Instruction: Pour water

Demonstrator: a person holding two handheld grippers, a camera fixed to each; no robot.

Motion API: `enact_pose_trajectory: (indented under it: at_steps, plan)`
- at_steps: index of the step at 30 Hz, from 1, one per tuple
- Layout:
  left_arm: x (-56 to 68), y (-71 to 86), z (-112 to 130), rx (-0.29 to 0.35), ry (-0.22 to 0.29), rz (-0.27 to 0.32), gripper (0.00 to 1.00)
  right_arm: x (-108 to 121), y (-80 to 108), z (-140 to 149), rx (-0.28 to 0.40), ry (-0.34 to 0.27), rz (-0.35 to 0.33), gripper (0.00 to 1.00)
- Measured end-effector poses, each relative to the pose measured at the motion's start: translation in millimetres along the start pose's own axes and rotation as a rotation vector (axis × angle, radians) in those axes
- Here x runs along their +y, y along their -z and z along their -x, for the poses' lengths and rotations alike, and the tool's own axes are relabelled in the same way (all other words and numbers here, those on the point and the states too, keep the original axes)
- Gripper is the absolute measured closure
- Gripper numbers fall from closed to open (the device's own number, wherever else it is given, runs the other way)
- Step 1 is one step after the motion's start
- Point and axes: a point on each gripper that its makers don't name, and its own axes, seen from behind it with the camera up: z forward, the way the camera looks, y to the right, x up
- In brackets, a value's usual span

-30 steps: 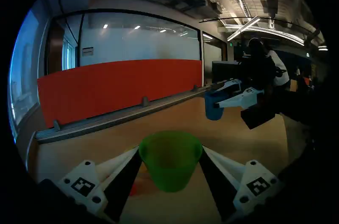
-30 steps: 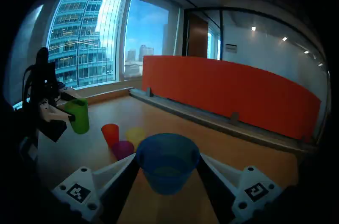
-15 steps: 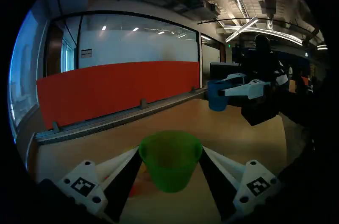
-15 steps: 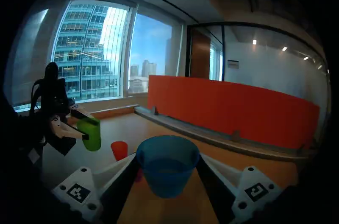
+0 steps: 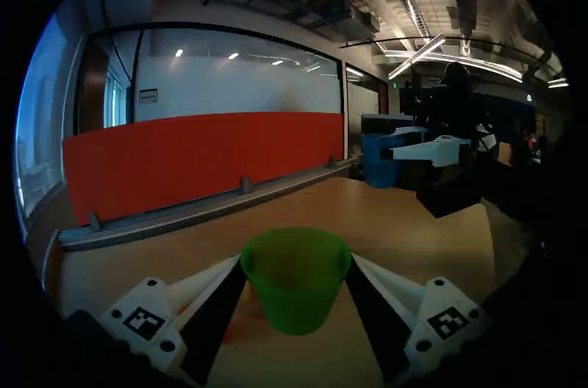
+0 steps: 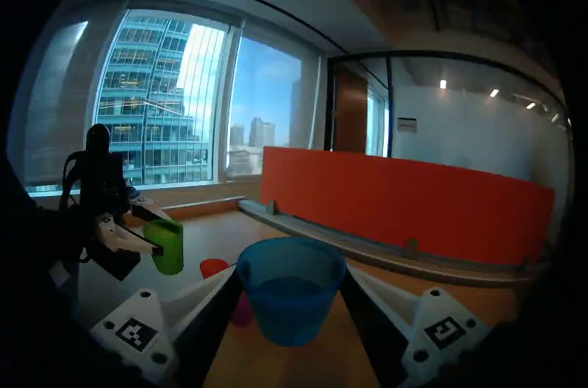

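A green cup (image 5: 296,279) stands upright between the fingers of my left gripper (image 5: 295,292), which is shut on it above the wooden table (image 5: 411,223). A blue cup (image 6: 291,289) holding some water sits in my right gripper (image 6: 291,300), also shut on it. In the left gripper view the right gripper with the blue cup (image 5: 381,160) hangs at the far right, higher than the green one. The right gripper view has the left gripper with the green cup (image 6: 166,245) at the left.
A red cup (image 6: 213,267) and a purple cup (image 6: 242,309) stand on the table behind my right gripper's left finger. An orange partition (image 5: 198,156) on a grey rail runs along the table's far edge. Large windows (image 6: 165,123) lie beyond.
The right gripper has risen with the blue cup, so the table and the loose cups sank in its view. The left gripper has held the green cup nearly still.
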Motion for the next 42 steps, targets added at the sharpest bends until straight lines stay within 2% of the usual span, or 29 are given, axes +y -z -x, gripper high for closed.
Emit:
enact_pose_trajectory:
  at_steps: [23,32,42]
  plan:
    - [12.8,3.3,-4,0.029,-0.007,0.03,0.12,-8,3.5,-8,-0.01,0.034,-0.024,0.09]
    - [23.9,4.4,-12,0.06,0.003,0.051,0.12,-15,4.1,-12,-0.003,0.044,-0.039,0.09]
    - [36.5,5.8,-15,0.074,-0.01,0.074,0.12,-18,4.7,-16,0.0,0.057,-0.05,0.09]
